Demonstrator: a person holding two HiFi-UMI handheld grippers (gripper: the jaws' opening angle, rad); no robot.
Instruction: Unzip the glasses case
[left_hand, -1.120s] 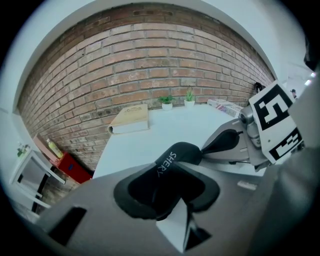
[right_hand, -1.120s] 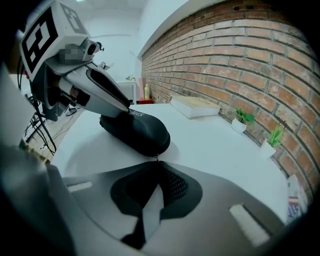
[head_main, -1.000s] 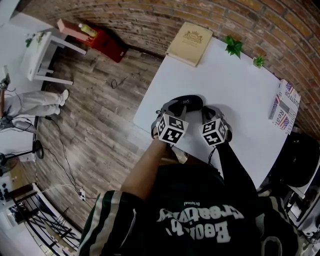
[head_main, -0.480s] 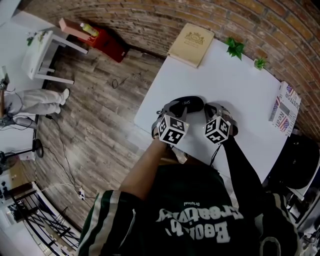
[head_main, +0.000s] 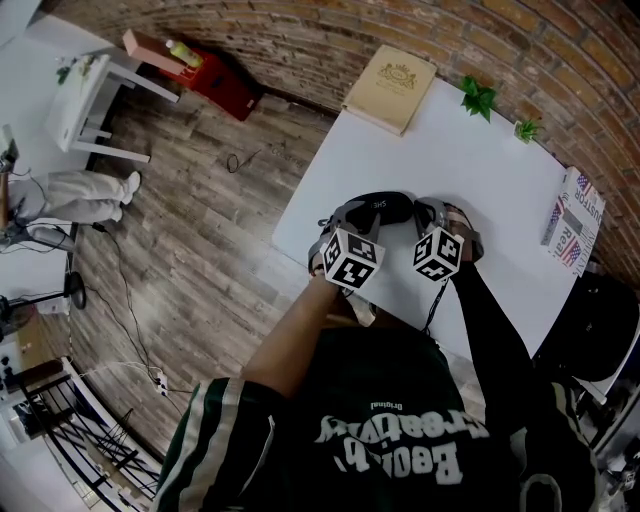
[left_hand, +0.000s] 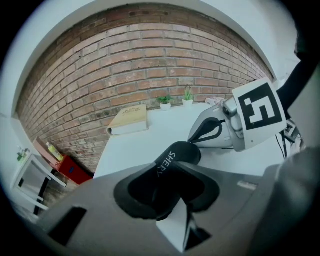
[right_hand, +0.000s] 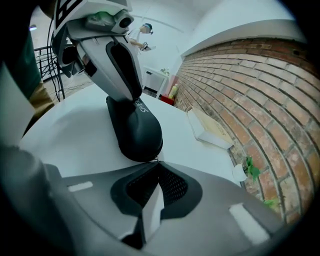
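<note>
Right gripper view is showing the mesh-faced black pads (right_hand: 176, 186) of the right gripper (right_hand: 156, 172) pressing flat against each other. Right at their tips they are nipping a small metal zipper pull (right_hand: 156, 159) (only a glint of it is showing) at the rounded end of the black, soft-shelled, oblong glasses case (right_hand: 135, 127). In the left gripper view the smooth black pads (left_hand: 134, 192) of the left gripper (left_hand: 167, 196) are clamping the opposite end of that case, so the case is spanning the gap between the two grippers, its white lettering facing up. No opened seam is showing from these angles.

Head view is placing the case on the white rectangular table (head_main: 480, 170), close to its near left corner and just in from the left edge. Well apart from it, a tan hardcover book (head_main: 390, 85) is lying at the far left corner. Small green potted plants (head_main: 480, 97) are standing along the far edge by the brick wall, and a printed paper (head_main: 572, 215) is lying at the right edge.

The weak spot, as I am judging it, is that tip-only hold: a tug angled away from the zipper's line could be snapping the pull out of the pads or jamming the slider. If the left clamp is giving on the soft shell, the whole case will be sliding with the pull instead of opening, possibly toward that nearby corner. The left pads may also be sitting over the zipper's track, blocking the slider's run.
</note>
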